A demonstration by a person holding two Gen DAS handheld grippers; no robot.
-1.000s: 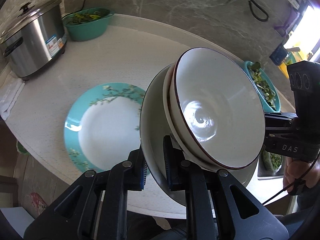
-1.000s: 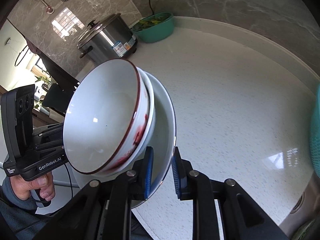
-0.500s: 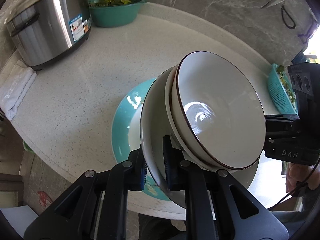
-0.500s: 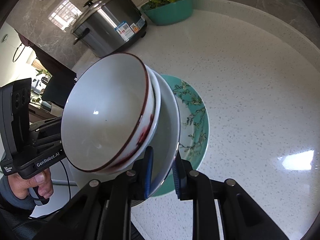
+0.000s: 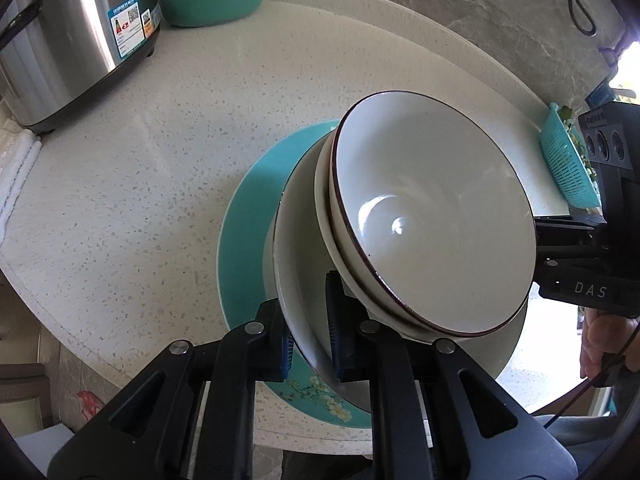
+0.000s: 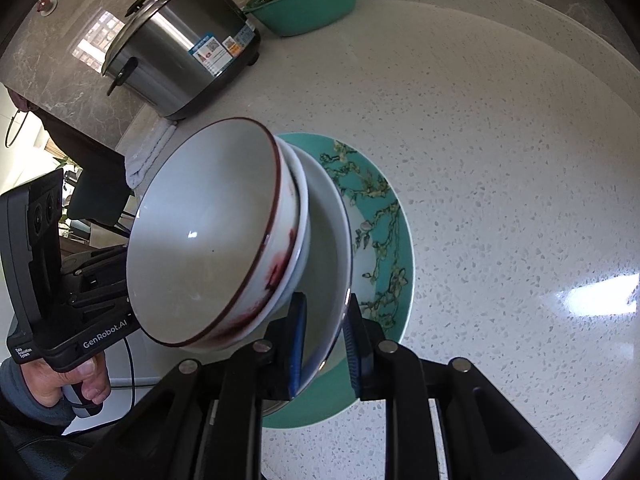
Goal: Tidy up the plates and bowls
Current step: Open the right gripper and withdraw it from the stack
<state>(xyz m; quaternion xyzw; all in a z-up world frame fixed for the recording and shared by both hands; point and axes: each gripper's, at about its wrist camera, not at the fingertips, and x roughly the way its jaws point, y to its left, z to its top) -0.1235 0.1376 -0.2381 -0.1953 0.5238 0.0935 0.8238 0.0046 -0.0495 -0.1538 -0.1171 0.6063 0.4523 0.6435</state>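
Stack lowered over teal plate; left gripper, right gripper both clamped on white plate rim carrying nested bowls; uneven release could tip bowls, chip plate

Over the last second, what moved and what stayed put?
Both claws, left and right, carried the white plate with its stacked bowls across and down over the teal plate, which now lies mostly hidden beneath. Unchanged: both grips on the white plate's rim; rice cooker and green basin stayed.
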